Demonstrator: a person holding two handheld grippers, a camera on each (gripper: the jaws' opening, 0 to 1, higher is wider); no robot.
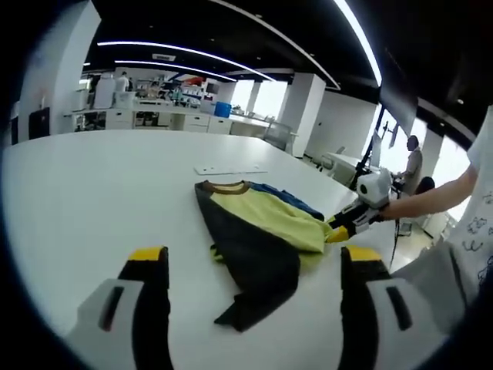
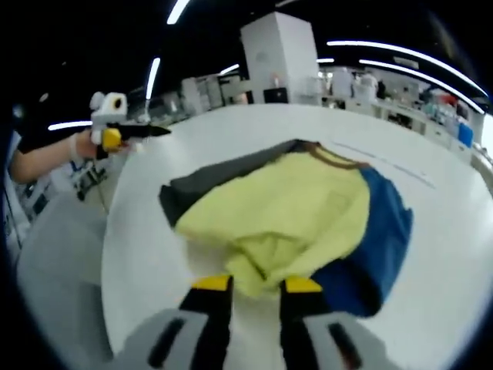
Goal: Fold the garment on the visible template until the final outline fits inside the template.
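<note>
Garment (image 1: pixel 258 231) lies bunched mid-tabletop (image 1: pixel 92 185), collar end toward the template (image 1: pixel 229 169), which sits just beyond it, uncovered. Right claw (image 2: pixel 256 287) is clamped on the garment's yellow hem. Left claw (image 1: pixel 254 266) is apart, empty, hovering short of the garment's dark sleeve. Risk: pulling from one hem drags the whole heap instead of folding it, so the outline misses the template or slides toward the tabletop edge.

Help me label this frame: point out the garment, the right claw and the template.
garment (image 2: pixel 300 212): right gripper view, on its yellow panel.
right claw (image 2: pixel 256 289): right gripper view, midway between its yellow tips at the garment's edge.
template (image 1: pixel 229 168): left gripper view, on the flat white outline beyond the collar.
</note>
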